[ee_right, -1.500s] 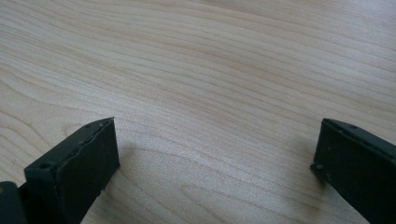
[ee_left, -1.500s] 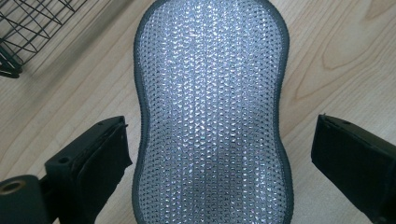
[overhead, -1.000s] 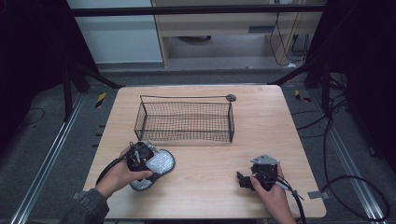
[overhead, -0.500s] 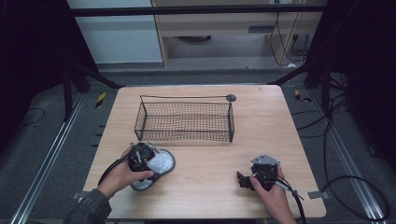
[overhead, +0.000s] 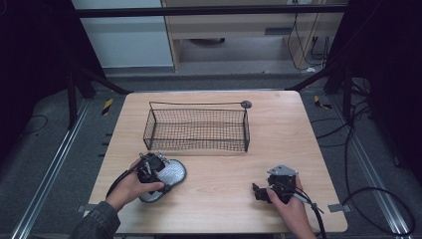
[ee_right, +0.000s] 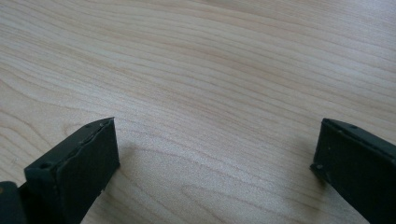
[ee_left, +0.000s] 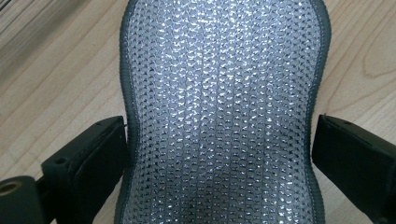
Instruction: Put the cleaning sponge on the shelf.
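Silver mesh scouring pad (ee_left: 219,116) with grey edging lies on the wooden counter (overhead: 219,174) between the left hand-held gripper's (overhead: 152,167) spread jaws; right hand-held gripper (overhead: 263,191) spread, empty.

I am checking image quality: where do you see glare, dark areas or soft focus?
Left gripper view: the silver mesh pad sparkles with many small highlights, and its near end looks slightly soft. Right gripper view: even light on the wooden table, with soft shadows beside the jaws. High view: the table is well lit and its surroundings are very dark.
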A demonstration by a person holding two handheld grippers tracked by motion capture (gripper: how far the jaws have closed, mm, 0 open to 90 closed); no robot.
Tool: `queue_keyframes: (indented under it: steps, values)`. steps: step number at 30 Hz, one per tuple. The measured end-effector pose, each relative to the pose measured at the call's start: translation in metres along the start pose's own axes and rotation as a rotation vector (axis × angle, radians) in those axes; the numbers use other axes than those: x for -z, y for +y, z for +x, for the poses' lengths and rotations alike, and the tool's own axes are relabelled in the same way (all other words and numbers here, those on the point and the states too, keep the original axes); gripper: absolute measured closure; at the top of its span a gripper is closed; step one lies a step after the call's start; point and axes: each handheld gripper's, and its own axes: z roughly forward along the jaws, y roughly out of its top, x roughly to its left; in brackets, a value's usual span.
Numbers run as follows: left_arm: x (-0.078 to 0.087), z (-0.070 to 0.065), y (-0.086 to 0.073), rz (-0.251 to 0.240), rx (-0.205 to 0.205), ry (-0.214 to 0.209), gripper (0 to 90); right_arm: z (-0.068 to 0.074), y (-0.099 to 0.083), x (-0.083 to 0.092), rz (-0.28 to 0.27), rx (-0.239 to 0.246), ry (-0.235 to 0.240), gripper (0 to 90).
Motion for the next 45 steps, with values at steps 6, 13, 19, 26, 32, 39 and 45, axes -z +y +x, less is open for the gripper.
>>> queue_keyframes:
  steps: [6,13,19,26,32,39,45]
  values:
    - [-0.004,0.002,0.0,0.002,0.009,0.0,2.1,0.0,0.0,0.0,0.0,0.0,0.0,0.3]
    - [-0.006,0.004,-0.002,-0.009,0.019,0.007,2.7,0.0,0.0,0.0,0.0,0.001,0.001,0.3]
    - [-0.005,0.004,-0.003,-0.018,0.015,0.01,6.4,0.0,0.0,0.0,0.0,0.0,0.001,0.3]
    - [0.009,0.007,-0.007,-0.057,0.015,0.015,10.8,0.0,0.0,0.0,0.0,0.0,0.001,0.3]
    - [0.019,0.003,-0.007,-0.061,-0.034,0.029,10.9,0.0,0.0,0.0,0.0,0.001,0.001,0.3]
    - [0.028,-0.003,-0.003,-0.08,-0.094,0.023,10.9,0.0,0.0,0.0,0.0,0.002,0.001,0.3]
    - [0.042,-0.006,0.002,-0.099,-0.151,0.046,10.9,0.0,0.0,0.0,0.001,0.003,0.001,0.3]
